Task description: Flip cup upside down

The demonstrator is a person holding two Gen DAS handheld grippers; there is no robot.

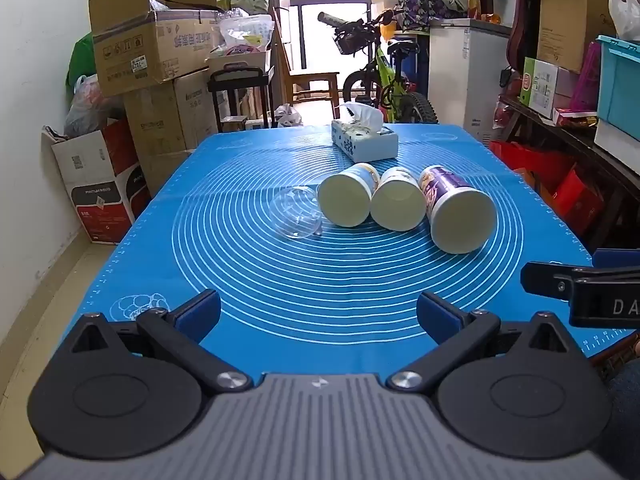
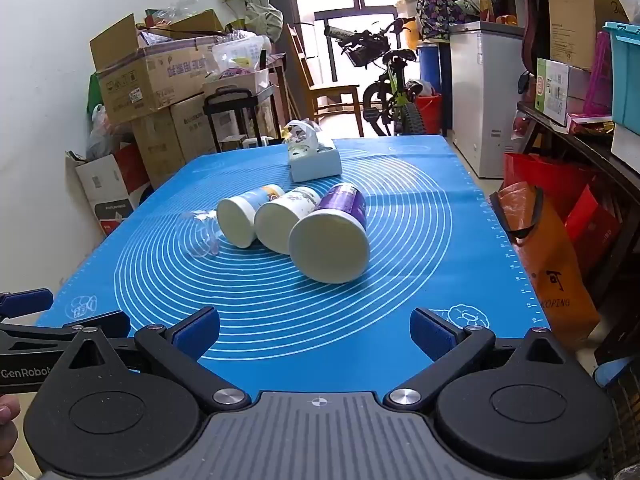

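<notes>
Three paper cups lie on their sides in a row on the blue mat (image 1: 280, 280), mouths toward me: a blue-yellow one (image 1: 347, 199), a white one (image 1: 397, 203) and a purple one (image 1: 460, 214). A clear plastic cup (image 1: 296, 216) lies on its side left of them. In the right wrist view they are the blue-yellow cup (image 2: 242, 220), white cup (image 2: 282, 222), purple cup (image 2: 332, 246) and clear cup (image 2: 198, 234). My left gripper (image 1: 318, 314) is open and empty, near the mat's front edge. My right gripper (image 2: 314, 332) is open and empty, also well short of the cups.
A tissue box (image 1: 364, 140) stands behind the cups, also seen in the right wrist view (image 2: 314, 162). Cardboard boxes (image 1: 152, 52) stack along the left wall. A bicycle (image 1: 384, 76) and a white freezer (image 1: 468, 76) stand beyond the table. Shelves and red bags (image 2: 560, 184) line the right.
</notes>
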